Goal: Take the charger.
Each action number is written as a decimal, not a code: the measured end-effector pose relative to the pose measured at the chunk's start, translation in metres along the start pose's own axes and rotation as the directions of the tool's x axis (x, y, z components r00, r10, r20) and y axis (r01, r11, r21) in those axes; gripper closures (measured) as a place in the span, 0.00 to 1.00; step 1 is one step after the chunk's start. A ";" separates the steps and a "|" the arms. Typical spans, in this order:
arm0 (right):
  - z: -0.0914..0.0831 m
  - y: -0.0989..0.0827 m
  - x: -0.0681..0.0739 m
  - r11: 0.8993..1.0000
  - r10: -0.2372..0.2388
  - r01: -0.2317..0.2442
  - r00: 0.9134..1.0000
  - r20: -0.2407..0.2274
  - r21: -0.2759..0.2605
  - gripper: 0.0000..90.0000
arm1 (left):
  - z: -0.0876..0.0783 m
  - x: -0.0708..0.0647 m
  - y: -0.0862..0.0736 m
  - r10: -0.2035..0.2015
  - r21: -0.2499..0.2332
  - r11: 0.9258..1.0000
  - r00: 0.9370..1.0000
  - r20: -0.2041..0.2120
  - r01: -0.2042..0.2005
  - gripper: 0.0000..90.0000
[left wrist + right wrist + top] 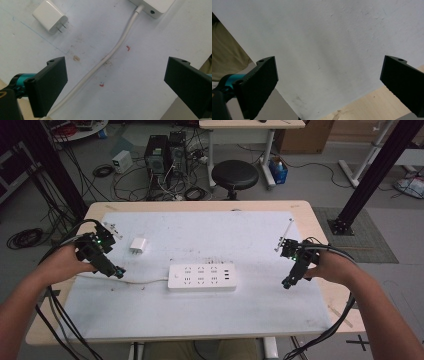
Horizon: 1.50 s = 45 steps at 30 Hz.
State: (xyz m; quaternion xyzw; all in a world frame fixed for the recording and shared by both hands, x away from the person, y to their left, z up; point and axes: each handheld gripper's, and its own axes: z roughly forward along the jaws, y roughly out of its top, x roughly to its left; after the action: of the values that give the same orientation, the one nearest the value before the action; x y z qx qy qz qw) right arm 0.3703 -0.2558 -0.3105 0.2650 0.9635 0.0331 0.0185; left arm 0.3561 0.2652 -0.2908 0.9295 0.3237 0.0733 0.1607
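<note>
A white power strip [201, 277] lies in the middle of the white mat, its white cord [145, 281] running off to the left. In the left gripper view the cord [110, 55] passes between the wide-apart jaws up to the strip's corner [155, 6]. A small white plug adapter [138, 245] lies left of centre; the left gripper view has this adapter [51, 16] prongs-out at top left. My left gripper [119, 271] hangs open over the cord. My right gripper [286, 282] is open above bare mat at the right, nothing between its jaws.
The white mat [200, 310] covers most of a wooden table [322, 227]. Beyond the far edge stand a black stool [235, 174], computer towers [165, 152] and tangled cables on the floor. Cables trail from both grippers over the near edge.
</note>
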 end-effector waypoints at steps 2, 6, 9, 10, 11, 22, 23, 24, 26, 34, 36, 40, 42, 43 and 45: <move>0.000 0.000 0.000 1.000 0.002 -0.002 1.000 -0.002 -0.003 0.01 | 0.000 -0.001 0.000 -0.016 -0.009 1.000 1.000 -0.002 0.016 0.05; -0.001 -0.001 -0.001 1.000 0.000 0.000 1.000 -0.003 -0.010 0.01 | 0.000 0.001 0.001 -0.026 -0.012 1.000 1.000 0.001 0.026 0.05; -0.002 -0.001 -0.003 1.000 0.017 -0.017 1.000 0.000 -0.026 0.01 | 0.000 0.001 0.002 -0.042 -0.016 0.999 0.999 -0.008 0.041 0.05; -0.002 -0.001 -0.003 1.000 0.017 -0.017 1.000 0.000 -0.026 0.01 | 0.000 0.001 0.002 -0.057 -0.022 0.998 0.998 -0.009 0.056 0.05; -0.001 -0.001 -0.004 0.999 0.014 -0.014 1.000 -0.002 -0.033 0.01 | 0.000 0.003 0.003 -0.058 -0.019 0.998 0.998 -0.015 0.058 0.05; 0.000 0.000 -0.008 0.996 0.047 -0.048 0.999 -0.016 -0.069 0.01 | 0.005 0.018 0.010 -0.226 -0.090 0.971 0.972 -0.067 0.220 0.05; 0.000 0.000 -0.009 0.996 0.045 -0.046 0.999 -0.016 -0.072 0.01 | 0.006 0.020 0.011 -0.243 -0.094 0.967 0.967 -0.073 0.236 0.05; 0.000 0.000 -0.009 0.996 0.045 -0.046 0.999 -0.014 -0.072 0.01 | 0.007 0.022 0.013 -0.260 -0.096 0.963 0.962 -0.083 0.252 0.05; 0.001 0.000 -0.009 0.997 0.035 -0.036 0.999 -0.014 -0.075 0.01 | 0.009 0.024 0.014 -0.273 -0.096 0.960 0.958 -0.092 0.264 0.05; 0.007 0.006 -0.010 0.997 0.022 -0.023 1.000 -0.018 -0.069 0.01 | 0.039 0.045 0.026 -0.395 -0.083 0.918 0.912 -0.114 0.387 0.05; 0.007 0.007 -0.010 0.997 0.025 -0.026 1.000 -0.020 -0.066 0.01 | 0.045 0.050 0.028 -0.420 -0.085 0.907 0.900 -0.119 0.412 0.05; 0.009 0.009 -0.010 0.998 0.012 -0.013 1.000 -0.023 -0.059 0.01 | 0.057 0.058 0.035 -0.453 -0.085 0.891 0.883 -0.124 0.445 0.05; 0.010 0.010 -0.009 0.998 0.006 -0.008 1.000 -0.022 -0.057 0.01 | 0.062 0.062 0.037 -0.469 -0.098 0.883 0.873 -0.137 0.459 0.05; 0.010 0.010 -0.009 0.998 0.007 -0.009 1.000 -0.022 -0.063 0.01 | 0.065 0.064 0.038 -0.480 -0.101 0.877 0.866 -0.137 0.470 0.05; 0.009 0.011 -0.009 0.998 0.017 -0.018 1.000 -0.024 -0.068 0.01 | 0.071 0.069 0.040 -0.501 -0.107 0.865 0.855 -0.135 0.490 0.05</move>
State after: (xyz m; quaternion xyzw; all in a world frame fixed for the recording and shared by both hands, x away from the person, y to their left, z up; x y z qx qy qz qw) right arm 0.3841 -0.2509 -0.3186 0.2723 0.9596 0.0690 0.0161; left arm 0.4500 0.2606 -0.3416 0.7999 0.5611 0.1143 0.1799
